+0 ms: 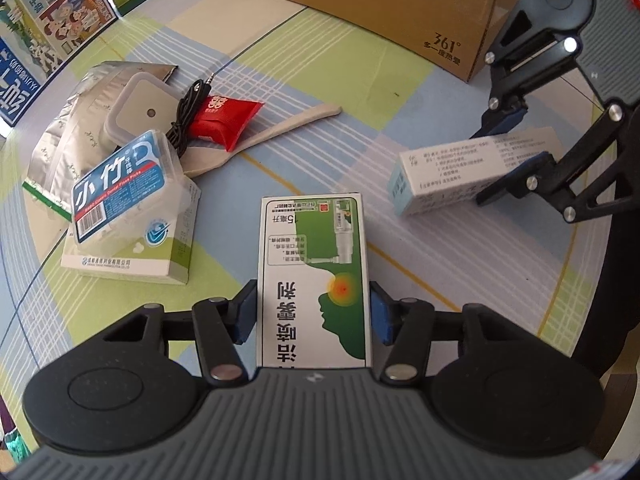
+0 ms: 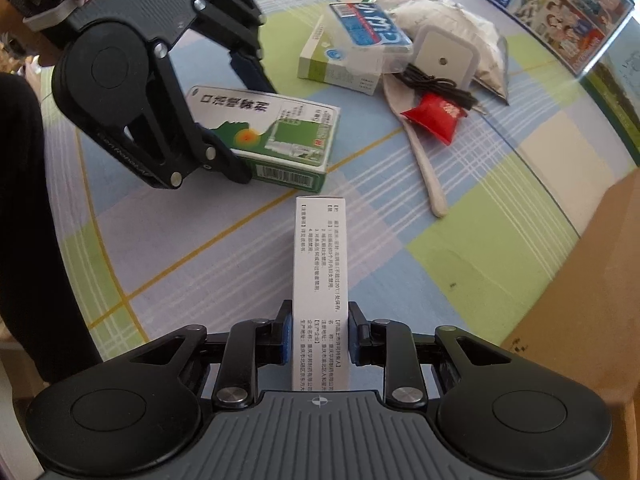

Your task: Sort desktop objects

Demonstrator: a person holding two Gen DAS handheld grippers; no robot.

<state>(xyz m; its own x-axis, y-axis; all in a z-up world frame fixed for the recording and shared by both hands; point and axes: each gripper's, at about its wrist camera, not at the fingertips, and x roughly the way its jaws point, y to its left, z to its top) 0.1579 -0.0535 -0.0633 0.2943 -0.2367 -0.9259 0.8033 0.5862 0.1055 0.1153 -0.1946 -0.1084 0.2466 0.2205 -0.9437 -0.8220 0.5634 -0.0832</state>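
The left gripper [image 1: 313,314] has its jaws squeezed on a green box [image 1: 314,276], near on the bench [image 1: 360,92]. The right gripper [image 2: 316,334] jaws pinch a white box [image 2: 320,280]. Far left lies a pile with a red packet [image 1: 222,118] and spoon [image 1: 280,130].

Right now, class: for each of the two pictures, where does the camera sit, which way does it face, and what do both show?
Left wrist: sits on the left gripper, looking along its fingers at the green-and-white spray box; right gripper opposite.
Right wrist: sits on the right gripper, looking along the white printed carton; left gripper opposite.
Shared: both boxes, red sachet.
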